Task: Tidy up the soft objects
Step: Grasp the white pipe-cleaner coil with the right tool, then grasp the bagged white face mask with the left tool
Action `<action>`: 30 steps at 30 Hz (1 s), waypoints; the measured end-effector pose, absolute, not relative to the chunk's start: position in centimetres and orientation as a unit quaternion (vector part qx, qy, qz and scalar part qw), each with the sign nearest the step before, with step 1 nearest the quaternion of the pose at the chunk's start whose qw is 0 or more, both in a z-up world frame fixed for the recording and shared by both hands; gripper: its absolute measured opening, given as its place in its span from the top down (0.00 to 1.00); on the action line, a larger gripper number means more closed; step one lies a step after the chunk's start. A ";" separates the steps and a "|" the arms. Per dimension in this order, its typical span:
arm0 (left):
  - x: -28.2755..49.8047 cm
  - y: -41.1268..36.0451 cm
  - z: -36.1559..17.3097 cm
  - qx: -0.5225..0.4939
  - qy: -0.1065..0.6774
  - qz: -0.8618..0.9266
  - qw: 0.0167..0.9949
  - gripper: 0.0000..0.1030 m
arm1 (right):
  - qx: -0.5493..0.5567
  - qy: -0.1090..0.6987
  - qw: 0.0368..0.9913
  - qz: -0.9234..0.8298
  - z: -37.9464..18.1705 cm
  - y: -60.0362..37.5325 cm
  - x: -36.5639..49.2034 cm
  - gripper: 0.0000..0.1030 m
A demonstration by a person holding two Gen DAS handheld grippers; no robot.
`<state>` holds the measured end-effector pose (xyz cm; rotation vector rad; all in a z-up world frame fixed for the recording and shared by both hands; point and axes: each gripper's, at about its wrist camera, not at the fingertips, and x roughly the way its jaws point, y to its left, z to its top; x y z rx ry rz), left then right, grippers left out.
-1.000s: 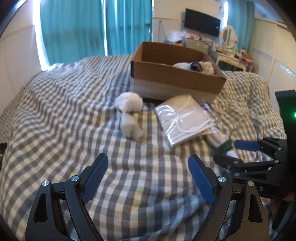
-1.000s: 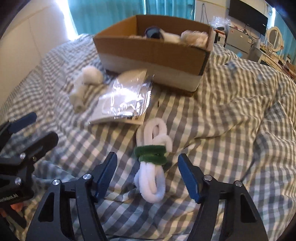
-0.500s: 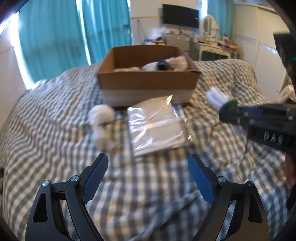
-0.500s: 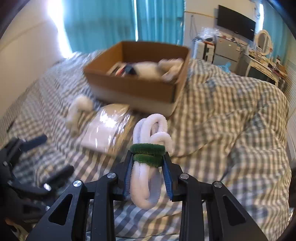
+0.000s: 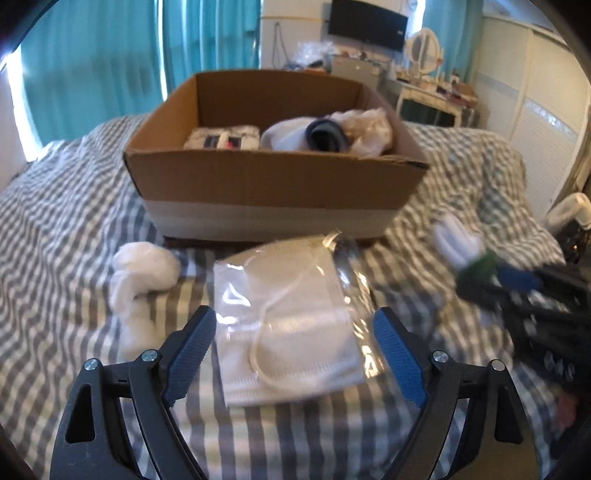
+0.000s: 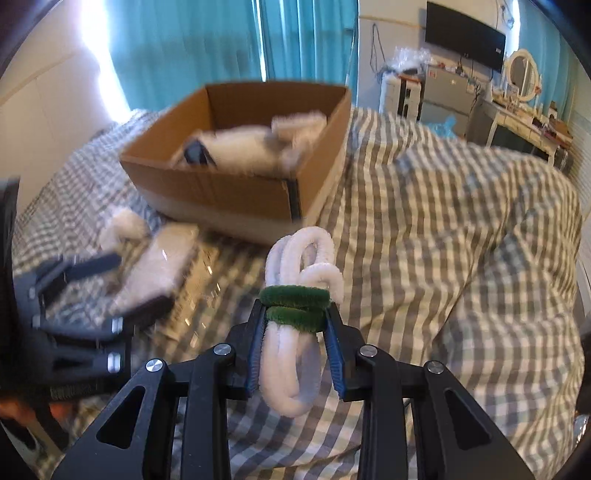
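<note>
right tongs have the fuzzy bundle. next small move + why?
Probably carry it forward over the cardboard box and release. The right tongs are shut on the white fuzzy bundle, held clear of the bedspread, and the open-topped box already holds other soft items.

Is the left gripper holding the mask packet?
No, the left gripper is open, and the mask packet lies on the bed between its fingers.

Teal curtains (image 5: pixel 110 66) are backlit at the upper left; a wall-mounted television (image 5: pixel 367 24) and a dressing table (image 5: pixel 430 98) are seen at the upper right.
</note>
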<state>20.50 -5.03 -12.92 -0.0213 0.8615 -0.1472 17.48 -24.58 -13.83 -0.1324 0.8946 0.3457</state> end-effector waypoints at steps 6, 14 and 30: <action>21.9 -4.8 -15.8 -0.018 0.445 -0.062 0.893 0.16 | -0.053 0.428 0.886 0.169 -13.8 -25.1 17.7 0.71; 21.4 -5.2 -16.9 0.017 0.442 -0.067 0.894 0.33 | -0.055 0.433 0.885 0.165 -14.2 -24.8 17.4 0.71; 16.3 -3.5 -9.0 0.023 0.382 -0.082 0.920 0.66 | -0.049 0.402 0.899 0.166 -10.5 -24.2 13.7 0.71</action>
